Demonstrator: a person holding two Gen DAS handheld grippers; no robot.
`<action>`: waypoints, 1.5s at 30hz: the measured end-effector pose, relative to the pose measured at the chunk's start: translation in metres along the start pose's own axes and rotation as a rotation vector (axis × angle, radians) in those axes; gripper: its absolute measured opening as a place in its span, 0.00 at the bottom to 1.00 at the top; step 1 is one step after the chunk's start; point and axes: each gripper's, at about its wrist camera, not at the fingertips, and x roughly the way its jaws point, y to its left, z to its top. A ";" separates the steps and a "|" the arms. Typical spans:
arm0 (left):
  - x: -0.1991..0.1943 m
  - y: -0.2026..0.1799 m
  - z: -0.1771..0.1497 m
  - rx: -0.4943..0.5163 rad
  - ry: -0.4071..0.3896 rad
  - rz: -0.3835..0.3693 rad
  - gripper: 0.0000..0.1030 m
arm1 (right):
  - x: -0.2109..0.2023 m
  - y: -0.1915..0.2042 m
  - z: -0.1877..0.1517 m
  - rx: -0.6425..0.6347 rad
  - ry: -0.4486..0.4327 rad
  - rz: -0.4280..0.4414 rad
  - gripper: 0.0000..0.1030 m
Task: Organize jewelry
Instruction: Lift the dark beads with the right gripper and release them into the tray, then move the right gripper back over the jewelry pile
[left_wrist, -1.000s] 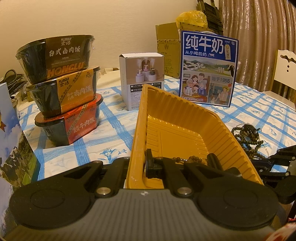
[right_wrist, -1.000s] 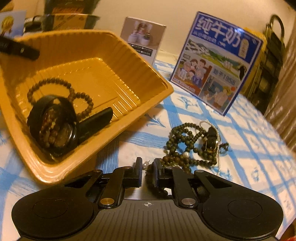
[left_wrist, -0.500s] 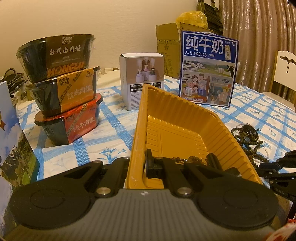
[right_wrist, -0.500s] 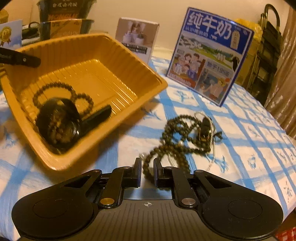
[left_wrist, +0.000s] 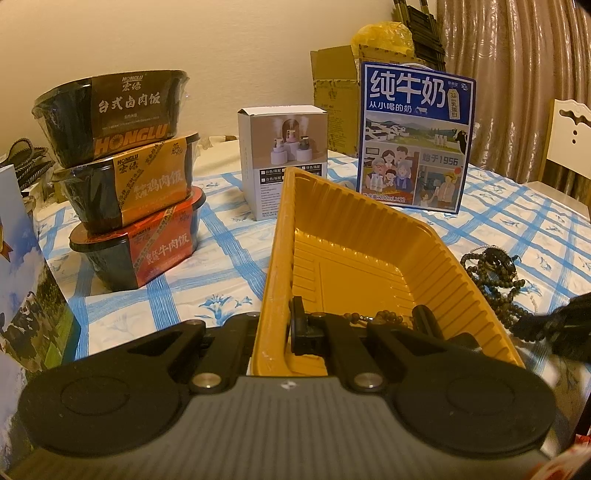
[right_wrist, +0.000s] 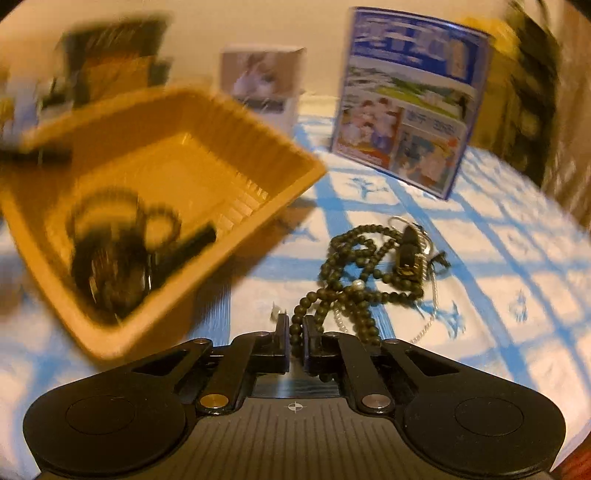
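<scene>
My left gripper (left_wrist: 275, 325) is shut on the near rim of the yellow tray (left_wrist: 354, 236) and holds it tilted. The tray (right_wrist: 229, 122) holds a brown bead bracelet (right_wrist: 122, 206) and a black watch (right_wrist: 114, 266). A tangle of dark green bead necklace (right_wrist: 354, 258) with a silver chain lies on the checked cloth right of the tray; it also shows in the left wrist view (left_wrist: 495, 273). My right gripper (right_wrist: 294, 328) is shut on a strand of that necklace at its near end. The right wrist view is blurred by motion.
Three stacked instant-rice bowls (left_wrist: 129, 177) stand at the left. A small white box (left_wrist: 282, 147) and a blue milk carton (left_wrist: 413, 136) stand behind the tray. A white chair (left_wrist: 569, 129) is at the far right. A picture box (left_wrist: 22, 266) stands near left.
My right gripper has pulled back toward me and upward, closing on a necklace strand. The view is now motion-blurred. My left gripper still holds the tray in the same place.
</scene>
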 end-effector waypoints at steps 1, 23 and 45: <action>0.000 0.000 0.000 0.000 0.000 0.000 0.03 | -0.007 -0.008 0.004 0.056 -0.023 0.020 0.06; -0.001 0.000 0.000 -0.002 -0.002 -0.002 0.03 | -0.042 0.029 0.070 0.224 -0.168 0.379 0.06; -0.002 0.000 -0.001 -0.009 0.001 -0.002 0.03 | 0.002 0.033 0.063 0.249 -0.146 0.290 0.29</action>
